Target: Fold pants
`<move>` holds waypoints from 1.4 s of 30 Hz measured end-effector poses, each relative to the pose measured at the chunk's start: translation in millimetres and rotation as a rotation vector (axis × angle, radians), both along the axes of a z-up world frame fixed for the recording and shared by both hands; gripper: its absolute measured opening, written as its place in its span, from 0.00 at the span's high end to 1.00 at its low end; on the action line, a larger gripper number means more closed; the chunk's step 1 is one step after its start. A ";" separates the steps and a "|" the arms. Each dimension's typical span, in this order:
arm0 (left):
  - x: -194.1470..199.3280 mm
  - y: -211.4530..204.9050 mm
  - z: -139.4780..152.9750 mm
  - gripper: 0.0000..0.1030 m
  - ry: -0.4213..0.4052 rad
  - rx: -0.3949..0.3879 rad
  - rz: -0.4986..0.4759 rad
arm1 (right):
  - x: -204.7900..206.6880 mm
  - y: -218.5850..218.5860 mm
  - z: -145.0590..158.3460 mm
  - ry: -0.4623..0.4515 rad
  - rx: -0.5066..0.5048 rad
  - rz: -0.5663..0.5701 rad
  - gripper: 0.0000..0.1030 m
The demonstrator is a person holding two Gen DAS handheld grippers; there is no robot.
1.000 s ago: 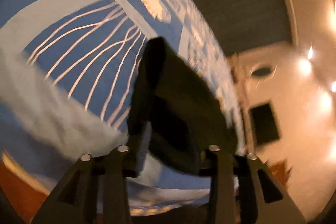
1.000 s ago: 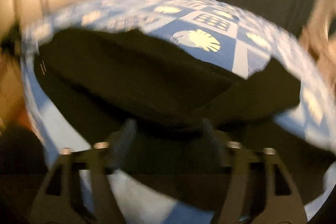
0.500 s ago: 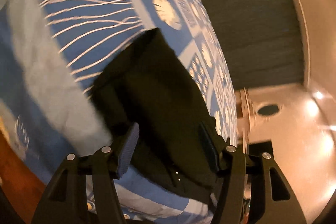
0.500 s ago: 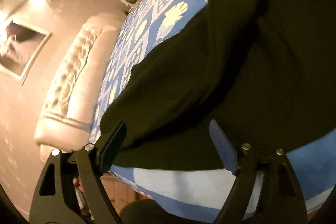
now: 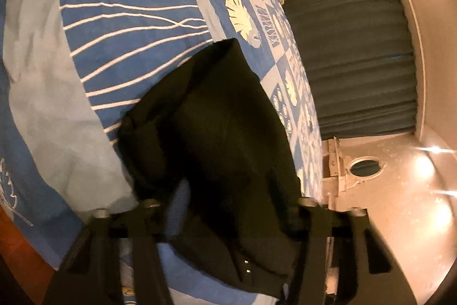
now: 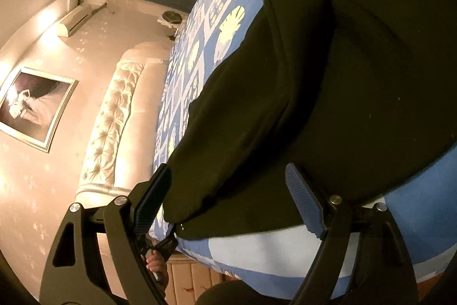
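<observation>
The black pants [image 5: 228,139] lie bunched on the bed [image 5: 57,116] near its edge – the left gripper [image 5: 231,207], jaws just closing, straddles the fabric for a pinch; the right gripper [image 6: 225,199] gapes, gripping nothing

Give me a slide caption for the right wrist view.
Open right gripper poised over folded black pants on a blue patterned bedspread.

Between the jaws lay black fabric pants [image 5: 228,133]; beyond them spread a blue bedspread [image 5: 128,33] patterned with white wavy lines, cream shells and pale-grey bands.
</observation>
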State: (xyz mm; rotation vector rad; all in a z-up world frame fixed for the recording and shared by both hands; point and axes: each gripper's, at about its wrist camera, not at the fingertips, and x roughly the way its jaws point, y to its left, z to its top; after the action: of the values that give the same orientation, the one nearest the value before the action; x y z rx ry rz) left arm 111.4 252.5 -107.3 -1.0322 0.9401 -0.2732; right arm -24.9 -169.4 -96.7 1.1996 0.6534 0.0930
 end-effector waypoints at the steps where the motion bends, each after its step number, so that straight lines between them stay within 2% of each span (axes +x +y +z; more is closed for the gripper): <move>1: -0.2 0.5 -1.7 0.85 0.008 0.023 -0.003 | -0.1 0.3 0.0 -0.001 0.000 -0.005 0.20; 2: -1.6 2.8 -3.9 0.90 0.012 0.024 -0.003 | 0.9 0.6 0.1 -0.002 0.000 -0.012 0.20; 5: -4.9 9.0 -12.8 0.91 0.023 -0.029 0.023 | 1.2 0.2 -0.2 -0.004 0.008 -0.038 0.20; 10: -11.6 13.7 -9.3 0.91 0.026 -0.042 0.037 | 1.9 -1.1 -3.6 0.011 0.020 -0.090 0.20; 16: -16.0 23.4 -13.6 0.91 0.038 -0.076 0.047 | 10.3 1.7 -0.7 0.042 -0.013 -0.135 0.21; 17: -17.2 24.3 -15.0 0.91 0.039 -0.074 0.045 | 12.8 2.5 -1.3 0.053 -0.029 -0.138 0.25; 19: -15.4 23.8 -16.1 0.91 0.038 -0.071 0.044 | 15.8 1.6 -4.0 0.075 -0.048 -0.146 0.40; 21: -13.7 23.1 -15.2 0.91 0.036 -0.065 0.040 | 18.3 -2.0 -12.2 0.086 -0.029 -0.142 0.76; 22: -10.2 23.0 -13.2 0.91 0.035 -0.062 0.036 | 19.4 -5.5 -20.3 0.088 0.003 -0.136 0.85; 23: -8.8 22.8 -13.0 0.91 0.034 -0.061 0.033 | 18.6 -6.9 -23.3 0.087 0.019 -0.139 0.89; 32: -12.1 33.6 8.1 0.91 -0.004 -0.068 0.060 | -3.6 1.1 6.9 -0.036 0.060 -0.099 0.90; 38: -25.3 41.4 13.4 0.91 -0.014 -0.050 0.053 | -20.1 4.3 -10.5 0.010 0.120 -0.087 0.90; 42: -27.9 44.6 -2.5 0.91 0.023 -0.050 0.055 | -27.0 5.5 -29.2 0.067 0.129 -0.097 0.90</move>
State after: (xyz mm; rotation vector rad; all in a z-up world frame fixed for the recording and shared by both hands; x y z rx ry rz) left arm 83.5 297.1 -109.7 -1.1075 0.9286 -0.2406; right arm -51.9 -163.9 -125.9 1.3617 0.6544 0.0141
